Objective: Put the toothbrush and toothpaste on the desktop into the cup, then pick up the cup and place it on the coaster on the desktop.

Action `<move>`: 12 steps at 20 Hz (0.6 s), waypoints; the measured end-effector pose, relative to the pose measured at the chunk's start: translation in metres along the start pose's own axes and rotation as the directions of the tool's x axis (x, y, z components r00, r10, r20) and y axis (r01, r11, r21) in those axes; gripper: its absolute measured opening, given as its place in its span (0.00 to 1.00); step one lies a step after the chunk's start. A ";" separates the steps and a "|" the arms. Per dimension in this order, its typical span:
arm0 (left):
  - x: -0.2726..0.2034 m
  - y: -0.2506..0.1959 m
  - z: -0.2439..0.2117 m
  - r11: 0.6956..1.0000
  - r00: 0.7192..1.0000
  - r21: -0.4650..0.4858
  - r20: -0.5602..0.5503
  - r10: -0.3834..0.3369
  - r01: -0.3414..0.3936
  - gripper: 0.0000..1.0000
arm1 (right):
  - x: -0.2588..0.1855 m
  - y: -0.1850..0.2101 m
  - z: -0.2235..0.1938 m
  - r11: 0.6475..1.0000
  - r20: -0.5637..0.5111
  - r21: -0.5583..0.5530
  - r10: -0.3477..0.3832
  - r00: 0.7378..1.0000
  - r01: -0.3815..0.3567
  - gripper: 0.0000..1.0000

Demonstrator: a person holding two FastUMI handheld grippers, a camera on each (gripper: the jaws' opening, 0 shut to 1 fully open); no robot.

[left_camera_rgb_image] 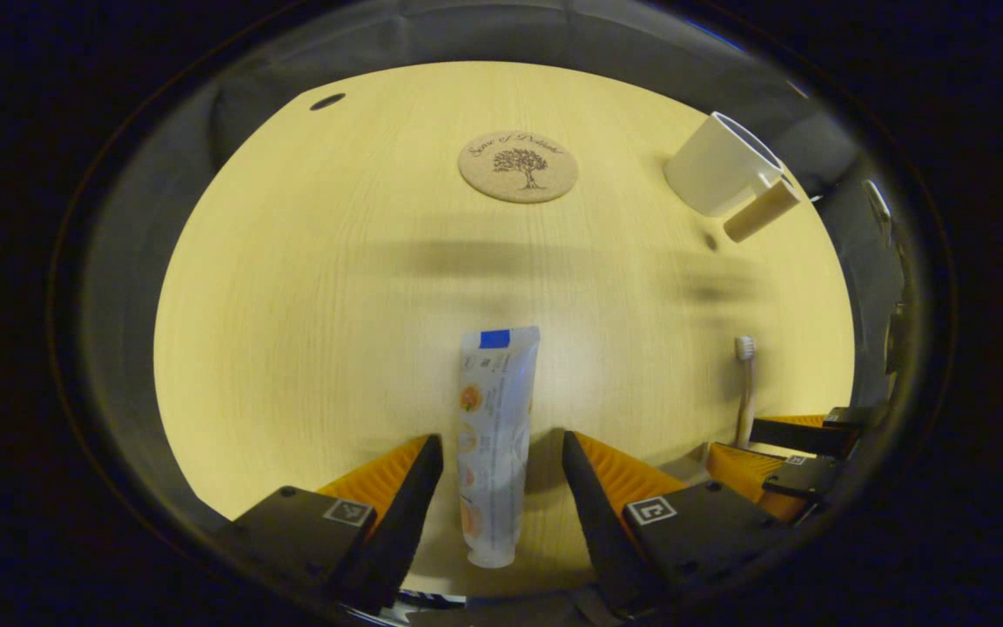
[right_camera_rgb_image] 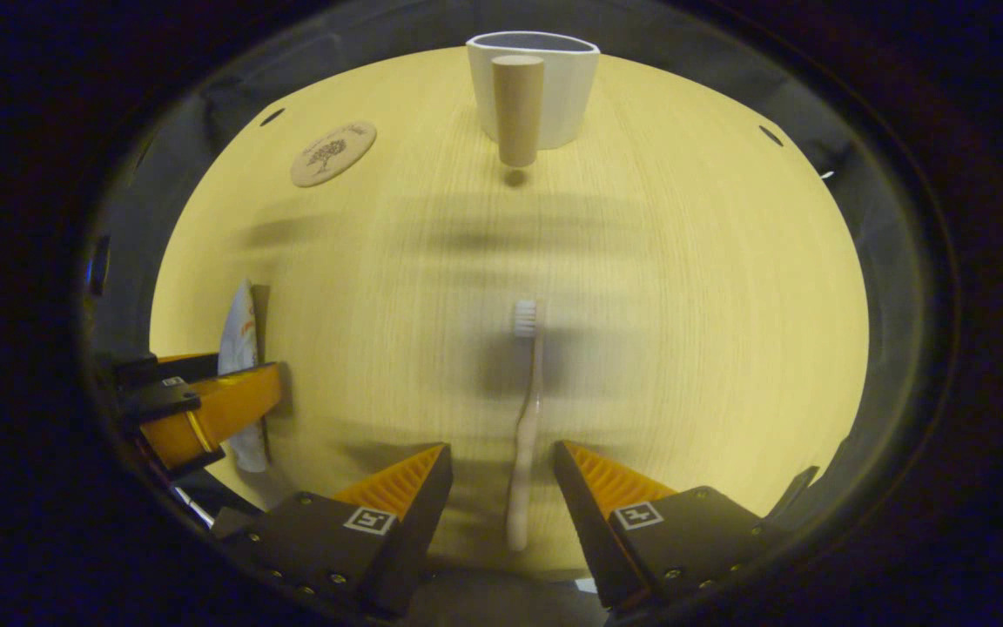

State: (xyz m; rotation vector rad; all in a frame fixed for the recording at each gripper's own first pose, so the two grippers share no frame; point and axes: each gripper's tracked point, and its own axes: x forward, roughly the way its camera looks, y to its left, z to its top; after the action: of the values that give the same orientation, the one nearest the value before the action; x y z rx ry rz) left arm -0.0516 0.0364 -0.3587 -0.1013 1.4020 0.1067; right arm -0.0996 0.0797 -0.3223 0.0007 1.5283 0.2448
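In the left gripper view we see our left gripper [left_camera_rgb_image: 501, 453] spread wide, the toothpaste [left_camera_rgb_image: 494, 444] lying between its fingers, the coaster [left_camera_rgb_image: 518, 166] at upper centre and the cup [left_camera_rgb_image: 722, 165] at upper right. In the right gripper view our right gripper [right_camera_rgb_image: 501, 461] is also released, around the toothbrush [right_camera_rgb_image: 526, 418] at lower centre.
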 end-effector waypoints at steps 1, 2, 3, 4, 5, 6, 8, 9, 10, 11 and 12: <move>0.000 0.001 -0.001 1.000 1.000 0.005 0.001 0.008 -0.008 0.80 | 0.000 -0.003 0.000 1.000 0.002 -0.010 -0.013 1.000 0.013 0.75; 0.000 0.002 0.000 1.000 1.000 0.008 0.004 0.018 -0.018 0.82 | 0.000 -0.004 0.001 1.000 0.005 -0.005 -0.016 1.000 0.016 0.72; 0.000 0.003 0.000 1.000 1.000 0.010 0.004 0.025 -0.025 0.78 | 0.000 -0.004 -0.001 1.000 -0.007 -0.007 -0.012 1.000 0.012 0.62; 0.001 0.005 0.000 0.999 1.000 0.006 0.005 0.031 -0.031 0.79 | -0.002 -0.009 -0.001 1.000 -0.006 -0.008 -0.028 1.000 0.028 0.62; 0.001 0.007 0.000 0.999 0.999 0.002 0.007 0.037 -0.037 0.72 | 0.000 -0.009 -0.001 1.000 -0.010 0.000 -0.026 1.000 0.026 0.46; 0.000 0.010 0.000 0.999 0.999 -0.001 0.009 0.044 -0.044 0.66 | 0.000 -0.010 -0.004 1.000 -0.024 -0.008 -0.022 0.999 0.022 0.42; 0.000 0.012 0.002 0.999 0.999 -0.010 0.009 0.042 -0.042 0.58 | 0.000 -0.014 -0.006 0.999 -0.026 -0.031 -0.033 0.999 0.032 0.42; 0.000 0.011 0.000 0.999 0.999 0.001 0.005 0.044 -0.044 0.54 | 0.002 -0.016 -0.007 0.999 -0.021 0.002 -0.040 0.999 0.040 0.42; -0.001 0.010 0.001 0.999 0.999 0.000 0.006 0.044 -0.044 0.50 | -0.002 -0.014 -0.007 1.000 -0.037 0.001 -0.025 0.999 0.025 0.13; 0.000 0.011 0.000 0.999 0.999 0.001 0.005 0.044 -0.044 0.47 | -0.001 -0.015 -0.004 1.000 -0.028 0.008 -0.014 0.999 0.014 0.16; 0.000 0.011 0.000 0.999 0.999 0.006 0.003 0.044 -0.044 0.47 | -0.001 -0.015 -0.006 1.000 -0.030 0.020 -0.003 1.000 0.003 0.16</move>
State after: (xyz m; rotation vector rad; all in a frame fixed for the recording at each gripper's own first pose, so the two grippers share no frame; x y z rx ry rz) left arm -0.0529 0.0468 -0.3589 -0.0653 1.4016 0.1387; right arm -0.1030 0.0645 -0.3239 0.0106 1.5607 0.2281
